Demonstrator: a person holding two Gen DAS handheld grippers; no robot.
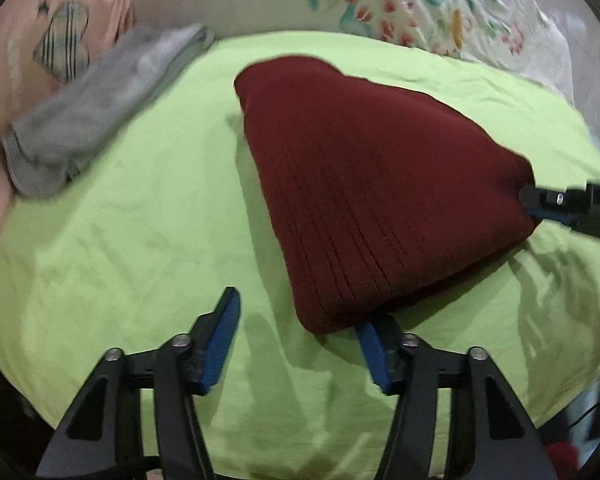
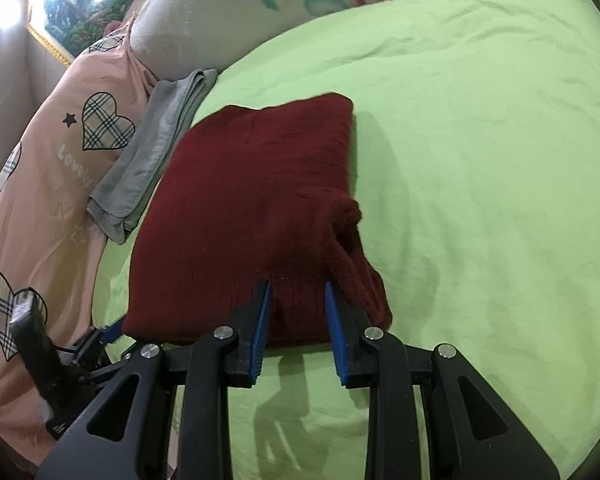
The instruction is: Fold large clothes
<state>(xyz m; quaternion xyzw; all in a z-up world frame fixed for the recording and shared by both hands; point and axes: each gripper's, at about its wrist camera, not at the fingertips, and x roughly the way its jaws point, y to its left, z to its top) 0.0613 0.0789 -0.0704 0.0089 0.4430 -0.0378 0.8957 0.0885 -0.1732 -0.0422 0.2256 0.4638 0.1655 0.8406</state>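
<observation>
Lime-green bedsheet (image 2: 480,160) fills both views, biggest thing in frame. Pink cover with plaid hearts (image 2: 40,184) runs along its left edge; only the right wrist view shows the "Lovely" print and a gold-framed picture (image 2: 72,12) on the wall behind. White floral pillow (image 1: 360,4) sits at the head of the bed in both views.

Maroon knit sweater (image 2: 252,200), folded into a thick pad, lies on the sheet, one near edge lifted off it. Left wrist view shows its ribbing and a near corner hanging above the sheet with a shadow beneath. Right wrist view shows a bunched lump of knit on its right side, not visible from the left camera.

Grey folded cloth (image 1: 96,108) lies beside the sweater against the pink cover; whether they touch, cannot tell.

Right gripper (image 2: 296,292): blue pads clamped on the sweater's near hem, knit pinched between them. Left view confirms it from the side, at the sweater's right corner.

Left gripper (image 1: 300,316): jaws apart, nothing pinched. Right finger tucked under the sweater's near corner, left finger (image 1: 220,340) clear over bare sheet. In the right view it is mostly hidden under the sweater edge.
</observation>
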